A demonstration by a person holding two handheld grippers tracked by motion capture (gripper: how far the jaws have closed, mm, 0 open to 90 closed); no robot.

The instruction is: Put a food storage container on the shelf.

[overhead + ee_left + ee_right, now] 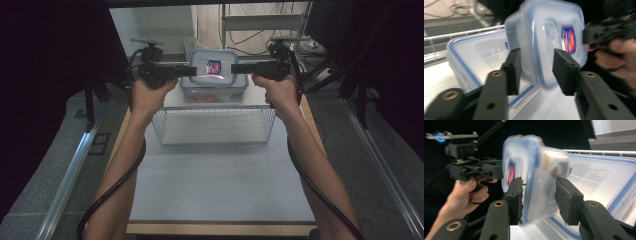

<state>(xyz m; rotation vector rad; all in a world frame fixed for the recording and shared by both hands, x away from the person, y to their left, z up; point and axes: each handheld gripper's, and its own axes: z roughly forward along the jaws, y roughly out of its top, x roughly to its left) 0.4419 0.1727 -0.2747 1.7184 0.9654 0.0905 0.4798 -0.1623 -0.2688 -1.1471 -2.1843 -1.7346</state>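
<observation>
Left hand-held gripper (192, 70): jaws part-way closed, clamped on the left end of a small clear container (214, 70) with a blue-trimmed lid and a red-and-blue label. In the left gripper view the left hand-held gripper (536, 71) has a pad on each face of the small clear container (549, 42); edges blurred.

Right hand-held gripper (234, 68): same narrow setting, clamped on the opposite end. In the right gripper view the right hand-held gripper (538, 200) has its pads pressed on both sides of the small clear container (534, 175), lid edge between them.

Container is carried in the air between the two grippers, turned on edge, label facing the high camera. Both grippers point inward at one another, roughly level.

Directly beneath and behind: a large clear box (214, 90) with blue rim, standing on the surface (215, 185). Something orange-red is visible through its lower wall; cannot tell what it is.

In front of the box, nearer the person: a white wire basket (215, 126), touching or just beside it.

Near half of the surface is bare. Black drapes to both sides, cables and a metal frame beyond the far edge. A cable trails from each gripper along the forearm.
</observation>
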